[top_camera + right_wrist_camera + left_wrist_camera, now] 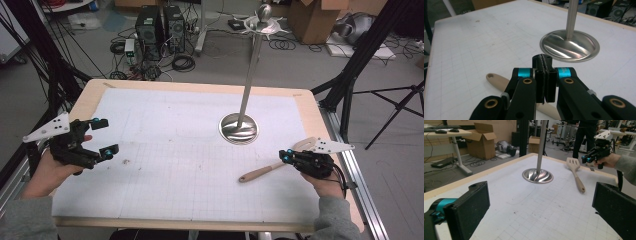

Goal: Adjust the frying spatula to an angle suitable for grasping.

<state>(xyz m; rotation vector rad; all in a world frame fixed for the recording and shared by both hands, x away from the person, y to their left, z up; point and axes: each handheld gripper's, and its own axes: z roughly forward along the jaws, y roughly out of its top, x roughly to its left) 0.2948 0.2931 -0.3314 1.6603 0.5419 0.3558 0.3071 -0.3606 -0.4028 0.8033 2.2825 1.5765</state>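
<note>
On the white gridded tabletop (165,165) in the high view, a beige slotted wooden spatula (265,171) lies beside the steel stand's round base (239,128); the right claw (286,155) hovers just over it. From the left gripper view, the left claw (541,207) gapes wide, empty. From the right gripper view, the right claw (544,75) is closed, pads together, gripping nothing, above the spatula handle (499,81).

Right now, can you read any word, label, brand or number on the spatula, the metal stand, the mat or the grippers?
No readable text anywhere.
Spatula: bare, no marking.
Metal stand: plain polished steel.
Grid mat: printed lines only, no numbers legible.
Left gripper and right gripper: no labels visible.
Cardboard boxes: no legible print.
</note>
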